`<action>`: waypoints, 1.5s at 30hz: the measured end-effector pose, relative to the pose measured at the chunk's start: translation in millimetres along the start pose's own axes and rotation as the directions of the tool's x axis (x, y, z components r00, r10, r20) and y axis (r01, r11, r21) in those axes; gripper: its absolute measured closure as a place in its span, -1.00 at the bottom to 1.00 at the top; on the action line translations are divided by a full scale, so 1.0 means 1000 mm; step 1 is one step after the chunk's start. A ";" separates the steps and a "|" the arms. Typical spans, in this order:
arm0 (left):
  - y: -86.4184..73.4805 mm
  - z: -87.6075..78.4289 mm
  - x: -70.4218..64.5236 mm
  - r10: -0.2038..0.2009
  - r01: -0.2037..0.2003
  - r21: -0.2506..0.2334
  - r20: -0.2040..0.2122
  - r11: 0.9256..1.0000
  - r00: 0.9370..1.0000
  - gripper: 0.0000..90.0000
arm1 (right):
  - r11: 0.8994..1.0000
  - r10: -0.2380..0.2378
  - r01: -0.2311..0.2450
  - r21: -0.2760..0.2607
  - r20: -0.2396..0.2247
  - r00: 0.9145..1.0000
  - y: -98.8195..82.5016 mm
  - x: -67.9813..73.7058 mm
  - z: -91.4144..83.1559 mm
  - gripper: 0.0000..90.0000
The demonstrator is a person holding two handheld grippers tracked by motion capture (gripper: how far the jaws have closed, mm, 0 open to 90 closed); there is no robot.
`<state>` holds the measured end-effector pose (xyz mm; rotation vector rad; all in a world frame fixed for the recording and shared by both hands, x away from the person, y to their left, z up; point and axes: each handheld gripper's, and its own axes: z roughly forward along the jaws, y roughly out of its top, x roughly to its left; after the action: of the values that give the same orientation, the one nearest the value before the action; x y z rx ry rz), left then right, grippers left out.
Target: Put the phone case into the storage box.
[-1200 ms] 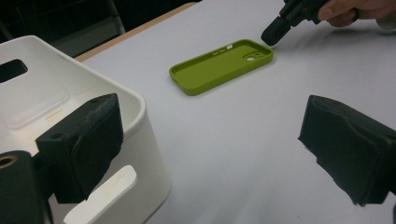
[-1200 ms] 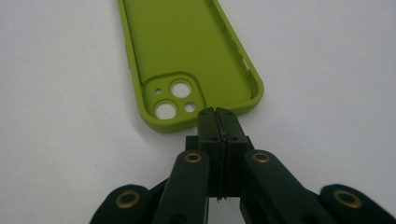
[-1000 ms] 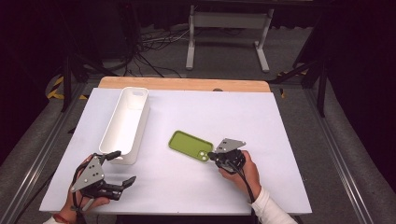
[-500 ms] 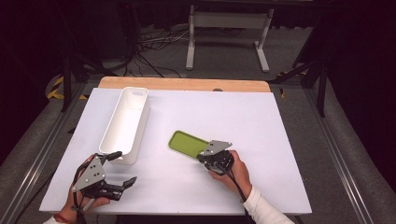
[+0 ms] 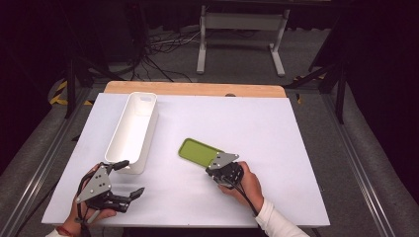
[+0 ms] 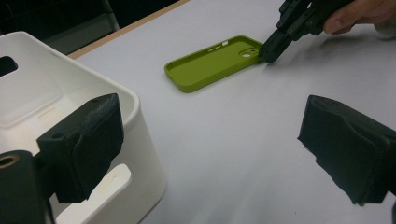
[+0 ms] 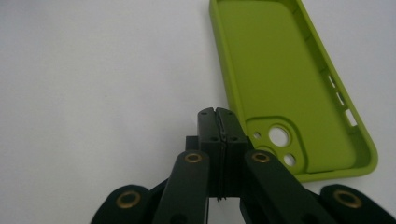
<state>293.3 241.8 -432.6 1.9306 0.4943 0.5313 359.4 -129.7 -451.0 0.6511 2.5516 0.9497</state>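
Observation:
A lime-green phone case (image 5: 196, 150) lies inside-up on the white table, its camera cut-out end nearest the person. My right gripper (image 5: 211, 170) is shut with nothing in it, its tips resting on the table against the case's near corner. In the right gripper view the closed jaws (image 7: 217, 114) sit just left of the case (image 7: 275, 79). My left gripper (image 5: 129, 178) is open at the front left, just past the near end of the white bin (image 5: 148, 138). The left gripper view looks between the wide-open jaws at the case (image 6: 210, 65) and the right gripper (image 6: 271, 46).
The long white bin (image 6: 140, 154) runs away from the person on the left and holds nothing I can see. A wooden strip (image 5: 197, 89) edges the table's far side. A metal stand (image 5: 237, 29) and cables lie on the floor beyond.
My right gripper has slid left along the table to the case's near corner. The left gripper and the bin have stayed put.

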 end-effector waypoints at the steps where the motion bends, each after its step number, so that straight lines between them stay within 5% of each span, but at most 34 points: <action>1: 0.000 0.000 0.000 0.004 -0.004 0.001 -0.001 1.000 1.000 -0.84 | 1.000 0.020 -0.020 0.010 0.020 1.000 -0.001 -0.002 -0.001 1.00; 9: 0.002 -0.002 0.002 0.004 -0.004 -0.007 -0.006 1.000 1.000 -0.83 | 0.998 0.058 -0.061 0.028 0.072 0.996 -0.005 -0.010 -0.003 1.00; 18: 0.002 -0.002 0.003 0.016 -0.016 -0.007 0.000 1.000 1.000 -0.84 | 0.990 0.128 -0.134 0.040 0.128 0.983 -0.012 -0.035 -0.007 1.00; 27: 0.003 -0.002 0.002 0.028 -0.027 -0.017 0.012 0.999 1.000 -0.84 | 0.991 0.097 -0.111 0.075 0.177 0.980 -0.010 -0.047 -0.002 1.00; 39: 0.003 -0.003 0.002 0.026 -0.025 -0.015 0.014 1.000 1.000 -0.84 | 0.984 0.134 -0.158 0.088 0.231 0.964 -0.005 -0.076 0.006 1.00; 45: 0.003 -0.005 0.003 0.027 -0.027 -0.028 0.025 0.999 0.999 -0.84 | 0.978 0.182 -0.200 0.061 0.216 0.959 -0.003 -0.086 0.003 1.00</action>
<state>293.3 246.2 -427.0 1.9179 0.4433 0.5277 431.9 -175.5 -442.5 0.9826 2.3823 0.7912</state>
